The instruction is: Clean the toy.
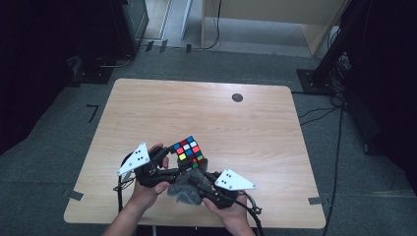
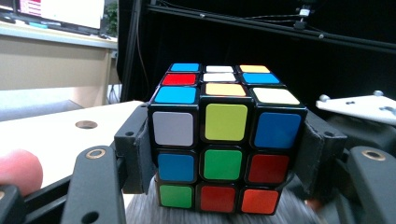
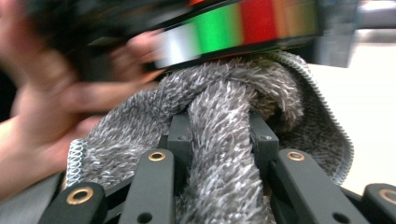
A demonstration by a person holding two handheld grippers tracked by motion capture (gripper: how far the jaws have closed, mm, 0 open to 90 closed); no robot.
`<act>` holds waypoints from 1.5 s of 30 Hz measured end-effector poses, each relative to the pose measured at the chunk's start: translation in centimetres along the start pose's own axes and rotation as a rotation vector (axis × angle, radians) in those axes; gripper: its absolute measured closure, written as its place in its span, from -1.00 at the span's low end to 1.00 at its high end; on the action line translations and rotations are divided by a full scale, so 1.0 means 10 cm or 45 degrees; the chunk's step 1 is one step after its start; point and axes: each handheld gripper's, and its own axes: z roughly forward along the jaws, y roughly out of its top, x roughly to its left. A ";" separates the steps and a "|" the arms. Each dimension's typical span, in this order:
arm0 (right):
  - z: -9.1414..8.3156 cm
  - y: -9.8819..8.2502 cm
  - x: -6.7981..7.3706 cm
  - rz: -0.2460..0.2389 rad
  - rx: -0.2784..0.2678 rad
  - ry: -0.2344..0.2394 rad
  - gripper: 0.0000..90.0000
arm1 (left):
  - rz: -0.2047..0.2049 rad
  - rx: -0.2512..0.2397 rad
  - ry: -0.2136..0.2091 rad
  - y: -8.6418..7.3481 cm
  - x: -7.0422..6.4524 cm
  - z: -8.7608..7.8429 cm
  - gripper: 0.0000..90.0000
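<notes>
A colour-scrambled puzzle cube (image 1: pixel 189 151) is lifted above the near part of the table. My left gripper (image 1: pixel 179 162) is shut on it; in the left gripper view its pads (image 2: pixel 135 154) press on the cube's (image 2: pixel 224 126) two sides. My right gripper (image 1: pixel 197 182) is shut on a bunched grey fuzzy cloth (image 1: pixel 184 191). In the right gripper view the cloth (image 3: pixel 224 140) bulges up between the jaws and touches the blurred underside of the cube (image 3: pixel 233 23). The grey cloth (image 2: pixel 210 217) shows just under the cube in the left gripper view.
The light wooden table (image 1: pixel 206 113) has a small dark round spot (image 1: pixel 237 97) near its far right. Dark stands and cables (image 1: pixel 339 103) flank it on grey carpet. A person's hands come in over the table's near edge.
</notes>
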 end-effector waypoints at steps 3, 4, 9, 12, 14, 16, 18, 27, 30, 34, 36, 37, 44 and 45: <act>-0.12 0.02 -0.23 0.129 -0.086 -0.128 0.56 | -0.023 0.002 0.019 0.00 0.03 -0.01 -0.23; -0.16 0.02 -0.29 0.146 -0.106 -0.175 0.56 | -0.018 0.006 0.026 0.00 0.04 -0.01 -0.23; -0.10 -0.02 -0.29 0.094 -0.003 -0.152 0.54 | -0.026 0.011 0.020 -0.02 0.01 0.02 -0.23; 0.07 -0.08 -0.04 -0.025 0.114 -0.004 0.53 | -0.025 0.030 0.024 -0.04 0.00 0.04 -0.23; 0.10 -0.07 0.09 -0.109 0.100 0.032 0.53 | -0.028 0.041 0.035 -0.05 0.01 0.05 -0.23; 0.05 0.00 0.08 -0.122 0.066 0.011 0.52 | -0.041 0.032 0.047 -0.05 0.03 0.04 -0.23; -0.03 0.05 -0.02 -0.104 0.032 -0.073 0.52 | -0.059 0.018 0.048 -0.04 0.05 0.01 -0.23; -0.09 0.03 -0.20 -0.005 0.032 -0.133 0.50 | -0.065 0.033 0.046 -0.05 0.03 0.04 -0.23; 0.07 -0.04 0.05 -0.119 0.103 0.003 0.48 | -0.064 0.062 0.049 -0.08 0.01 0.07 -0.23; 0.03 0.02 0.05 -0.119 0.055 -0.046 0.48 | -0.077 0.038 0.044 -0.05 0.02 0.04 -0.23; -0.07 0.07 -0.09 -0.070 0.001 -0.153 0.48 | -0.069 0.021 0.049 -0.02 0.03 0.01 -0.23; -0.13 0.08 -0.18 -0.004 -0.037 -0.212 0.48 | -0.068 0.015 0.058 -0.01 0.04 0.00 -0.23; -0.11 0.00 -0.26 0.073 0.051 -0.180 0.44 | -0.094 0.011 0.077 -0.01 0.09 -0.01 -0.23; -0.04 -0.03 -0.18 0.028 0.094 -0.134 0.42 | -0.089 0.024 0.074 -0.03 0.08 0.00 -0.23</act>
